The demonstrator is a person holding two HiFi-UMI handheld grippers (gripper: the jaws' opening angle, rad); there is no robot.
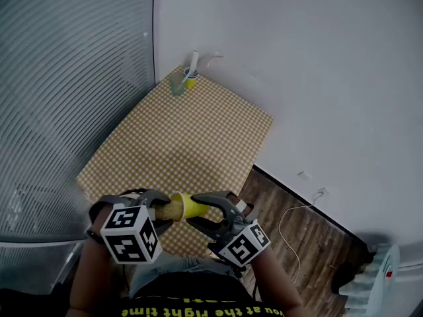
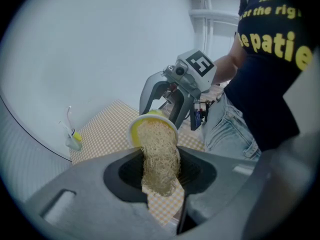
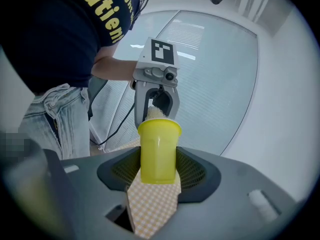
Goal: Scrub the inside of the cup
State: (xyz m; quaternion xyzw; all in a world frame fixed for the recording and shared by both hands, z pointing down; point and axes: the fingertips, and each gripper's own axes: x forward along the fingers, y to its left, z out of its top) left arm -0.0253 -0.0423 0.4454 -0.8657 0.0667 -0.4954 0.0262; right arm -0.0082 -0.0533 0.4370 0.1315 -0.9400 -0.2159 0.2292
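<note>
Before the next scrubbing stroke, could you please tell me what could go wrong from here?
The yellow cup is held only by its smooth sides in the right tongs; a push from the fibrous scrubber could slide it out. The left tongs pinch the scrubber's soft tail, so it may buckle or pull free.

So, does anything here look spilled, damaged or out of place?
Nothing stands out. The right gripper holds the yellow plastic cup, and the left gripper holds the beige fibrous scrubber in its mouth.
</note>
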